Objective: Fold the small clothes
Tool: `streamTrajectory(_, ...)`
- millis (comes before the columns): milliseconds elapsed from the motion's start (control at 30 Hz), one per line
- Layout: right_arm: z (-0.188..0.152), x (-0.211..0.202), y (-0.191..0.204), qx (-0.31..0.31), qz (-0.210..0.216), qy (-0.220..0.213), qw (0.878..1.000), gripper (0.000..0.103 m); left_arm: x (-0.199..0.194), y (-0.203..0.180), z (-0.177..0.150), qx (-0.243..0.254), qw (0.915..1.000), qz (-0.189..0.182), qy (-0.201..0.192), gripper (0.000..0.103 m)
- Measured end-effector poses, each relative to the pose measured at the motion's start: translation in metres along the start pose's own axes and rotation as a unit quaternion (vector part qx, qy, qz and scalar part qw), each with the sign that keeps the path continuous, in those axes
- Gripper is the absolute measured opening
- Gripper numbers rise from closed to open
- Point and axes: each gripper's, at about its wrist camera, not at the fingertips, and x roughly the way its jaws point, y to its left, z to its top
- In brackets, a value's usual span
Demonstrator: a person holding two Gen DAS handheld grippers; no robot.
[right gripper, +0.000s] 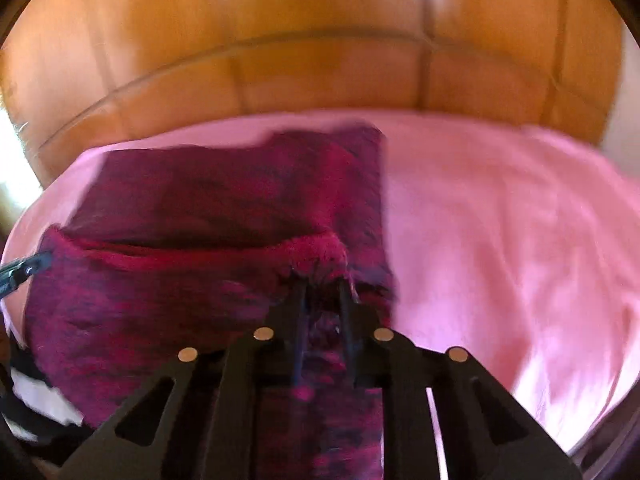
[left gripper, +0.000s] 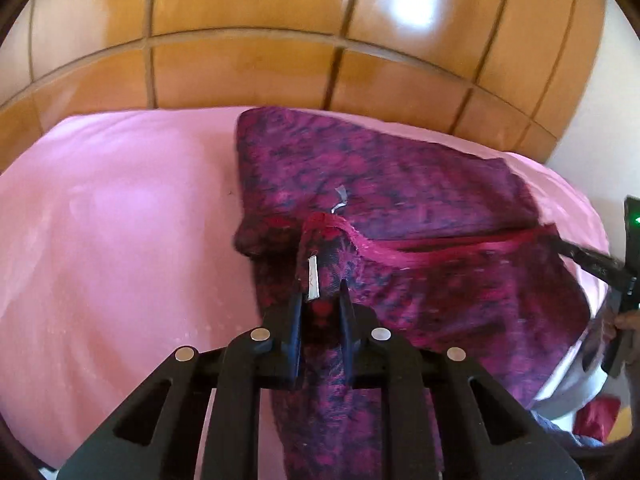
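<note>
A small magenta and dark purple patterned garment (left gripper: 400, 184) lies on a pink sheet (left gripper: 112, 220), its near edge lifted. My left gripper (left gripper: 320, 292) is shut on the left corner of that edge, by a white label (left gripper: 313, 278). My right gripper (right gripper: 322, 284) is shut on the right corner of the same edge; the garment (right gripper: 224, 184) stretches leftwards from it. The red hem (left gripper: 440, 248) runs taut between the two grippers. The right gripper's fingers (left gripper: 596, 266) show at the right edge of the left wrist view, and the left gripper's fingers (right gripper: 22, 270) at the left edge of the right wrist view.
The pink sheet (right gripper: 500, 240) covers a bed. A glossy wooden panelled wardrobe (left gripper: 248, 72) stands behind it. A red item (left gripper: 600, 416) shows low beside the bed at the right.
</note>
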Motion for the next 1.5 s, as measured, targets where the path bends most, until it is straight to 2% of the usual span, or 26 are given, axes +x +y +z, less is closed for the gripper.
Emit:
streamTrajectory(67,-0.005,0.009,-0.017,0.040,0.020,0.007,0.999,0.014,0.013,0.019,-0.003,-0.046,0.9988,0.004,0.012,0.014)
streamTrajectory(167,-0.006,0.012,-0.020,0.051,0.024,0.010,0.998,0.014,0.022,0.033,-0.006,-0.089,0.9956,-0.021,0.023,0.016)
streamTrajectory(300,-0.004,0.001,-0.011,0.021,0.012,0.004,1.000,0.014,0.001,0.025,-0.005,-0.068,0.9961,-0.055,-0.009,0.016)
streamTrajectory(333,-0.005,-0.002,-0.008,0.017,0.012,0.003,1.000,0.011,-0.008,0.022,-0.006,-0.059,0.9961,-0.061,-0.021,0.014)
streamTrajectory(367,-0.005,-0.009,-0.005,0.009,0.014,0.001,1.000,0.000,-0.018,0.020,-0.008,-0.056,0.9958,-0.065,-0.034,0.014)
streamTrajectory(500,-0.012,-0.048,0.004,0.000,0.038,-0.018,0.999,0.000,-0.056,0.020,-0.021,-0.055,0.9933,-0.078,-0.066,0.014)
streamTrajectory(600,-0.012,-0.067,0.010,-0.007,0.062,-0.038,0.997,0.001,-0.059,0.021,-0.029,-0.066,0.9928,-0.077,-0.063,0.014)
streamTrajectory(633,-0.009,-0.072,0.011,-0.004,0.057,-0.054,0.997,0.019,-0.055,0.020,-0.028,-0.065,0.9934,-0.072,-0.061,0.014)
streamTrajectory(667,-0.004,-0.071,0.012,0.000,0.061,-0.058,0.996,0.052,-0.051,0.019,-0.026,-0.067,0.9934,-0.074,-0.057,0.014)
streamTrajectory(700,0.000,-0.070,0.012,0.003,0.057,-0.063,0.996,0.059,-0.047,0.019,-0.024,-0.072,0.9933,-0.072,-0.054,0.014)
streamTrajectory(833,0.016,-0.041,0.013,0.011,0.048,-0.049,0.998,0.059,-0.040,0.016,-0.017,-0.074,0.9932,-0.073,-0.051,0.018)
streamTrajectory(900,0.018,-0.024,0.016,0.006,0.046,-0.031,0.998,0.056,-0.036,0.013,-0.016,-0.065,0.9944,-0.070,-0.044,0.018)
streamTrajectory(933,0.016,-0.012,0.020,-0.005,0.036,-0.018,0.999,0.044,-0.033,0.012,-0.016,-0.062,0.9954,-0.062,-0.039,0.018)
streamTrajectory(967,0.012,-0.001,0.022,-0.016,0.028,0.004,0.999,0.023,-0.032,0.012,-0.018,-0.059,0.9959,-0.060,-0.033,0.016)
streamTrajectory(1033,0.000,0.000,0.024,-0.027,0.026,0.014,0.999,0.018,-0.038,0.013,-0.024,-0.060,0.9954,-0.063,-0.040,0.015)
streamTrajectory(1167,-0.007,-0.055,0.018,-0.010,0.075,-0.024,0.997,0.016,-0.068,0.015,-0.032,-0.063,0.9925,-0.081,-0.066,0.014)
streamTrajectory(1300,0.010,-0.109,0.017,-0.002,0.108,-0.083,0.991,0.016,-0.090,0.014,-0.021,-0.071,0.9877,-0.100,-0.097,0.014)
streamTrajectory(1400,0.032,-0.112,0.016,0.011,0.118,-0.107,0.987,0.016,-0.094,0.016,0.004,-0.076,0.9830,-0.109,-0.127,0.014)
streamTrajectory(1500,0.062,-0.094,0.010,0.031,0.109,-0.123,0.986,0.016,-0.082,0.022,0.035,-0.084,0.9807,-0.104,-0.143,0.013)
